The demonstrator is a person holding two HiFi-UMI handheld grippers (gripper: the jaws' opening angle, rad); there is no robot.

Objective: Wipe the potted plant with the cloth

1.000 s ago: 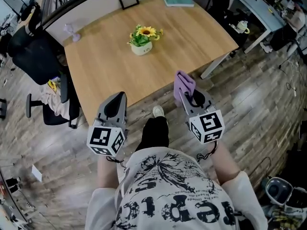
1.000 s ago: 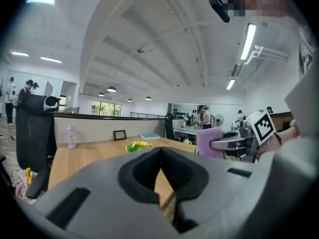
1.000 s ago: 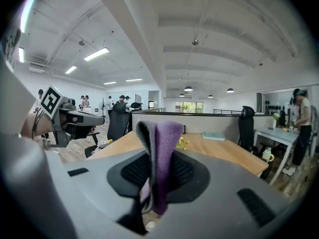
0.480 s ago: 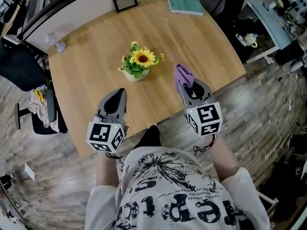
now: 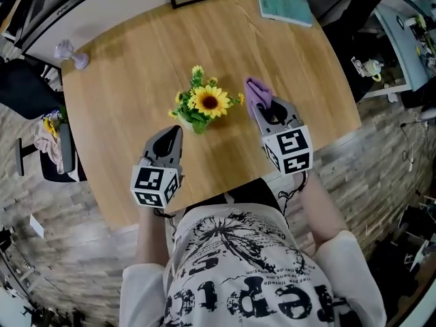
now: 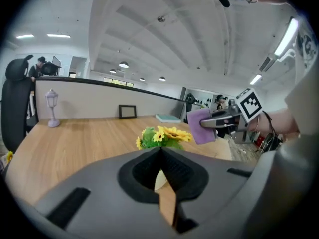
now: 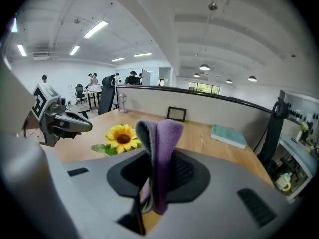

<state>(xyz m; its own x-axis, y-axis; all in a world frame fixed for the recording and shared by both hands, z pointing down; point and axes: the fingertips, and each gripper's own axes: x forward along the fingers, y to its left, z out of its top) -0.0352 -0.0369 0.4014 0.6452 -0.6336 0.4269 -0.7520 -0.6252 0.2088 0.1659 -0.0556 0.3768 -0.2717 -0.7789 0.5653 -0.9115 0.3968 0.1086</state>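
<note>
Grey left tongs (image 5: 175,131) are held pressed together and empty over the wooden worktop (image 5: 116,114), with the potted plant (image 5: 203,105) standing just ahead of them and slightly to their right. Further right, the purple cloth (image 5: 255,92) is pinched upright in the right tongs (image 5: 262,113), level with the sunflower and near it but not touching. The plant is thus judged to lie directly left of the cloth-bearing tongs, so a short leftward sweep is called for.
</note>
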